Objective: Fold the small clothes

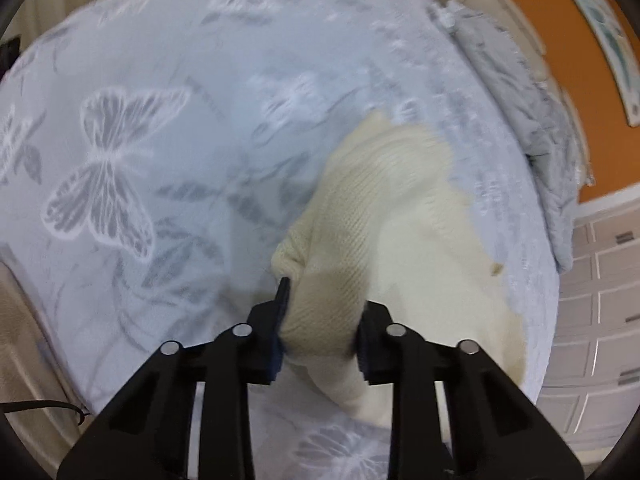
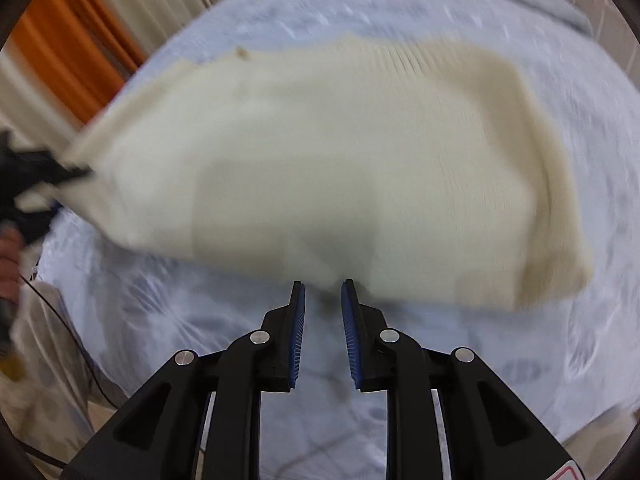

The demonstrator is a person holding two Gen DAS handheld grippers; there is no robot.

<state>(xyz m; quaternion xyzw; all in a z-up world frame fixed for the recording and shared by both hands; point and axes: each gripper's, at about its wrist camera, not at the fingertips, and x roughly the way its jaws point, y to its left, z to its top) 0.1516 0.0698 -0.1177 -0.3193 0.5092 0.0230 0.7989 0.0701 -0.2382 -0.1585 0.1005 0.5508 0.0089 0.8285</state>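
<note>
A cream knitted garment (image 1: 400, 208) lies on the pale blue butterfly-print bedspread (image 1: 160, 100). My left gripper (image 1: 322, 300) is shut on a bunched edge of the garment and lifts it slightly. In the right wrist view the garment (image 2: 320, 160) spreads wide and blurred, with the left gripper (image 2: 44, 184) holding its left end. My right gripper (image 2: 323, 292) is open and empty, its blue pads just short of the garment's near edge.
A grey folded blanket (image 1: 520, 92) lies at the bed's far right edge. An orange wall (image 1: 560, 40) and white drawers (image 1: 600, 300) stand beyond it. Curtains (image 2: 120, 8) hang at the left. A cable (image 2: 80, 340) runs beside the bed.
</note>
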